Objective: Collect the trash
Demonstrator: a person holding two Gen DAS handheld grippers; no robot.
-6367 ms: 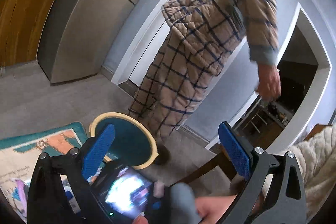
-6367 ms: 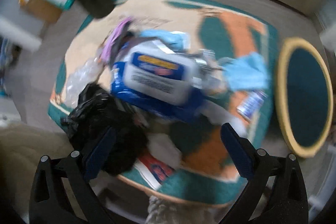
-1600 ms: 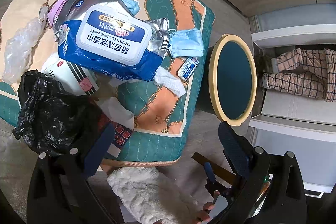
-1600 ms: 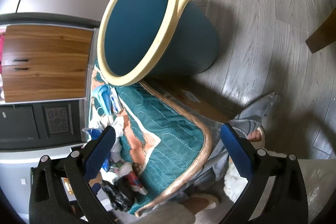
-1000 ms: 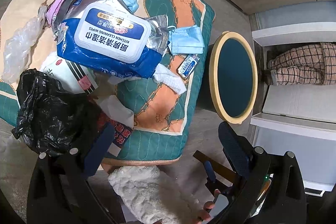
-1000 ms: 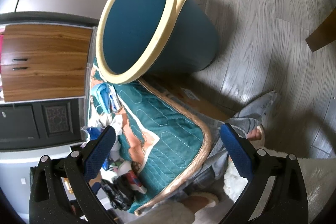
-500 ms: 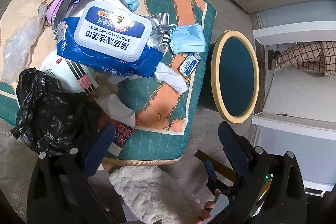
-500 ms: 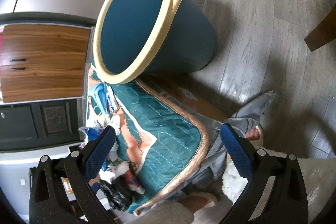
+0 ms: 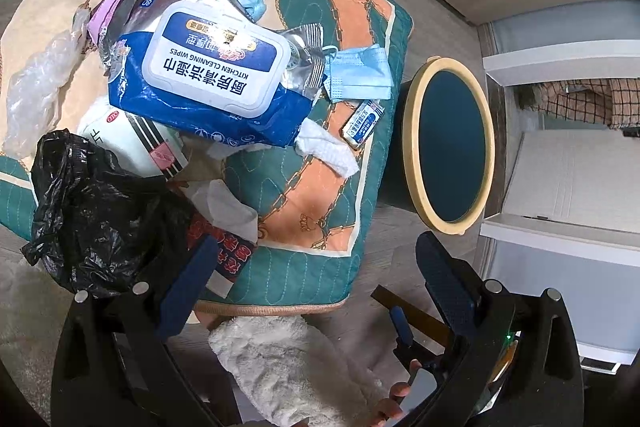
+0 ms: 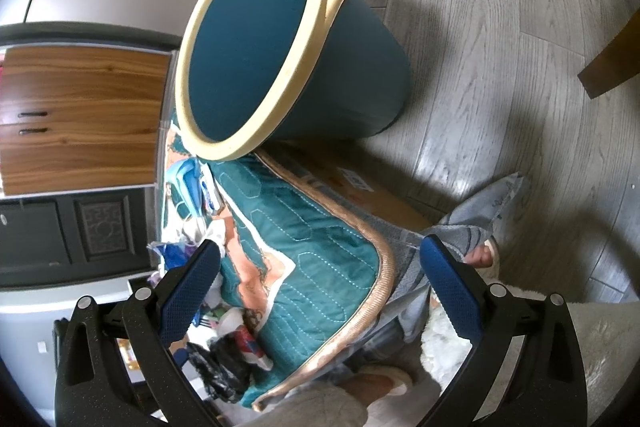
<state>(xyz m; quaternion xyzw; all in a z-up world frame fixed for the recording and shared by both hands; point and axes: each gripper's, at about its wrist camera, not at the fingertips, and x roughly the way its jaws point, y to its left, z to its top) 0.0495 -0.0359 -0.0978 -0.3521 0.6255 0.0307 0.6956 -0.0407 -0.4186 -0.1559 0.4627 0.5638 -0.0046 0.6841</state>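
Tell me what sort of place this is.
Most likely a room in a home: grey wood-plank floor, a wooden drawer cabinet, and a quilted mat strewn with household trash beside a teal bin.

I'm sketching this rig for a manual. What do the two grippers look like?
Both match: the left gripper and the right gripper have matte black, speckled plastic arms with triangular cut-outs, silver round screw heads near the knuckles, and blue textured rectangular pads on the fingers. No cables show.

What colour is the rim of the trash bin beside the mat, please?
The rim of the trash bin is pale cream-yellow, clearest in the right wrist view.
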